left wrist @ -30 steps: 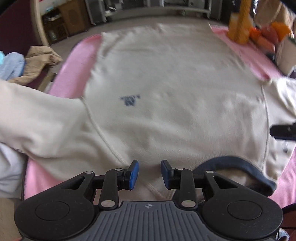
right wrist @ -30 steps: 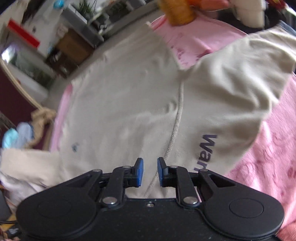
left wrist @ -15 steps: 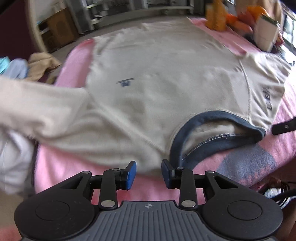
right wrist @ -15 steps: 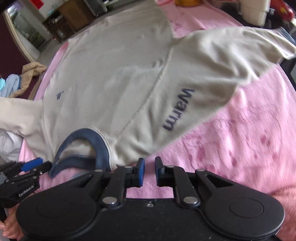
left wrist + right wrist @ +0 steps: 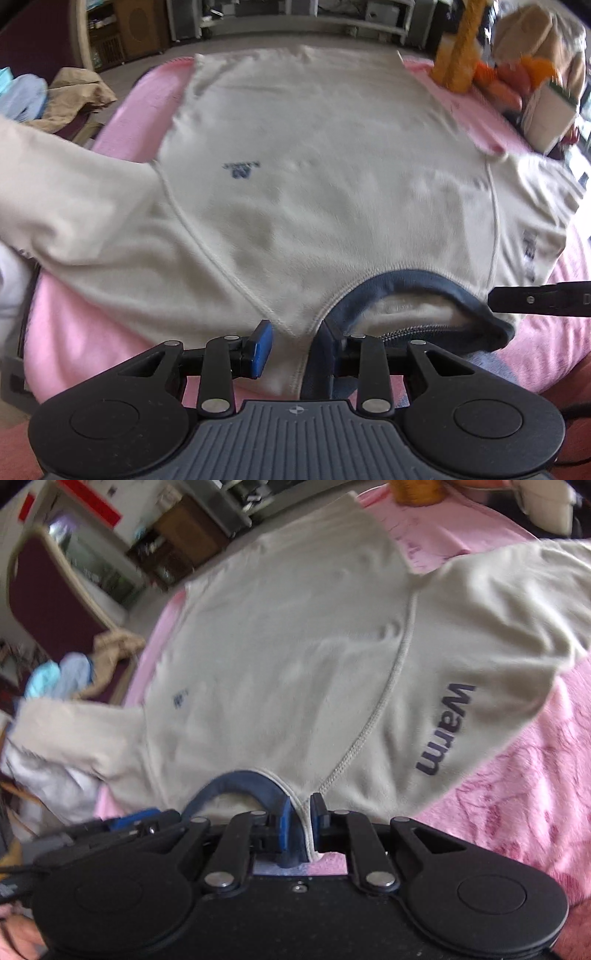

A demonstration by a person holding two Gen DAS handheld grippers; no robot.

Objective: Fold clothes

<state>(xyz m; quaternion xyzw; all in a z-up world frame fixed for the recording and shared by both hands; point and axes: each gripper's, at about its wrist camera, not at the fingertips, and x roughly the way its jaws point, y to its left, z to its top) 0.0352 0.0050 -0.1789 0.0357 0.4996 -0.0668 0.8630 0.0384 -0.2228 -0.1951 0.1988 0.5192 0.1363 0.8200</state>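
A cream sweatshirt (image 5: pixel 314 166) with a navy collar (image 5: pixel 417 284) lies spread flat on a pink blanket (image 5: pixel 147 107). It also shows in the right wrist view (image 5: pixel 295 657), with "Warm" printed on one sleeve (image 5: pixel 443 731). My left gripper (image 5: pixel 291 345) is open, with the left shoulder edge by the collar between its fingers. My right gripper (image 5: pixel 297 814) has its jaws a narrow gap apart around the right shoulder seam beside the collar (image 5: pixel 240 782). Its finger shows at the right edge of the left wrist view (image 5: pixel 535 299).
A pile of tan and blue clothes (image 5: pixel 55 96) lies off the bed's left side. Orange and yellow soft toys (image 5: pixel 480 74) and a white box (image 5: pixel 550 110) sit at the far right. Shelves and a cabinet (image 5: pixel 129 33) stand beyond the bed.
Both grippers pulled back past the collar, then moved forward onto the shoulders. The fabric edge now sits between each gripper's fingers. The sweatshirt lies flat as before.
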